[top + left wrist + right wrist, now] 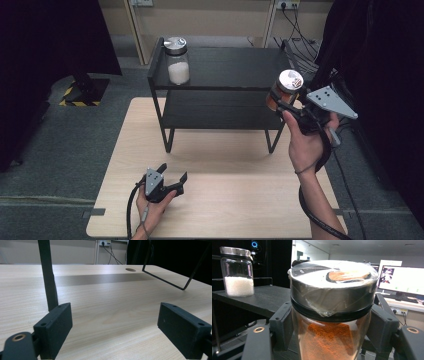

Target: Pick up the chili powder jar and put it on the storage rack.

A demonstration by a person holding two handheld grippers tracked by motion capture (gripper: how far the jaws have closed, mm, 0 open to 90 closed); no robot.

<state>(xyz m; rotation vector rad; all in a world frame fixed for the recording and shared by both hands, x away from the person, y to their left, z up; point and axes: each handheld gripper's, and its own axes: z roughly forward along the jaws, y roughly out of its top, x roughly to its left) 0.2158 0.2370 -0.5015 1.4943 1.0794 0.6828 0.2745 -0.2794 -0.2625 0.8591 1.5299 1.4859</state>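
The right gripper (281,102), held up in the person's right hand (306,142), pinches a glass jar of orange powder (285,90) between its two black jaws, which press on the glass just under the lid from either side, as the right gripper view shows close up (332,332). The jar (332,315) stands upright in the grip, level with the right end of the upper board of a black two-level shelf (225,67) and just off that end. Its lid (334,287) is a round band of brushed metal over a dark seal ring, wrapped in wrinkled clear film, and the powder inside is fine and rust-orange against smooth clear glass. Well to the far side of this gripper, at the left end of the same upper board, stands a second glass jar with white grains (177,61), metal-lidded and upright (237,271). The shelf is matt black with thin legs (48,275) and stands on a pale wood-grain table (225,200). The left gripper (172,175) lies low near the table's front edge in the left hand (150,207), its jaws spread wide with nothing between them; beyond its blocky, matt pads (56,325) lies bare tabletop (112,302).
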